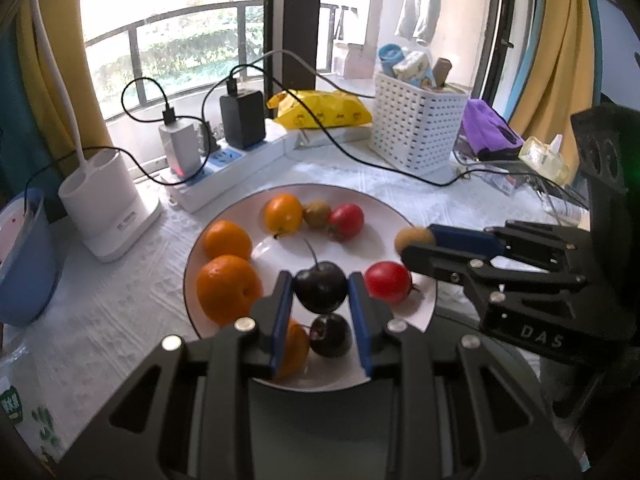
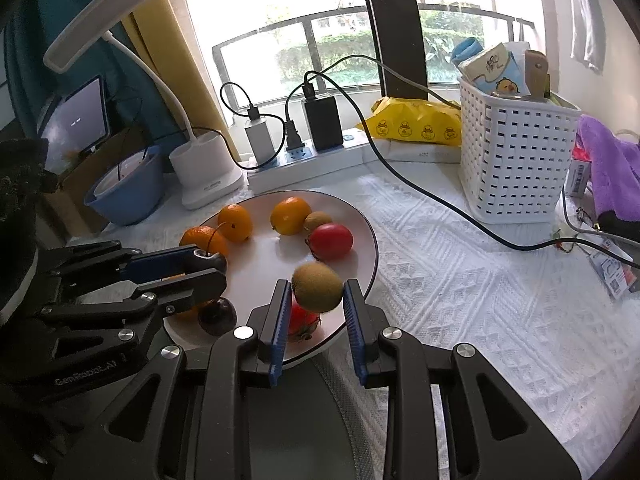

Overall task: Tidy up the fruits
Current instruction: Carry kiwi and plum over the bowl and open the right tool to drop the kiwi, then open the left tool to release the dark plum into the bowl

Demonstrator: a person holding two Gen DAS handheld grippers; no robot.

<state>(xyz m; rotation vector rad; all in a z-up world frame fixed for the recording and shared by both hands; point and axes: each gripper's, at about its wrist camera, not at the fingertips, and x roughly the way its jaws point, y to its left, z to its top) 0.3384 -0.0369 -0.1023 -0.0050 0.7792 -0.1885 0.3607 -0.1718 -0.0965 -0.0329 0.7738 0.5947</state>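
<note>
A white plate (image 1: 384,208) (image 2: 360,216) on the white tablecloth holds oranges (image 1: 228,288) (image 2: 236,222), a kiwi (image 1: 317,213) (image 2: 317,220), red tomatoes (image 1: 387,282) (image 2: 331,241) and a dark cherry (image 1: 331,335) (image 2: 217,316). My left gripper (image 1: 320,284) (image 2: 208,268) is shut on another dark cherry (image 1: 321,286) (image 2: 214,261) and holds it over the plate. My right gripper (image 2: 317,287) (image 1: 416,240) is shut on a brown kiwi (image 2: 317,286) (image 1: 412,238) above the plate's right rim.
Behind the plate stand a power strip with chargers (image 1: 224,160) (image 2: 304,156), a white lamp base (image 1: 106,208) (image 2: 206,176), a blue bowl (image 1: 24,256) (image 2: 128,188), a yellow bag (image 1: 320,110) (image 2: 416,122) and a white basket (image 1: 416,124) (image 2: 516,160). Black cables (image 2: 440,204) cross the cloth.
</note>
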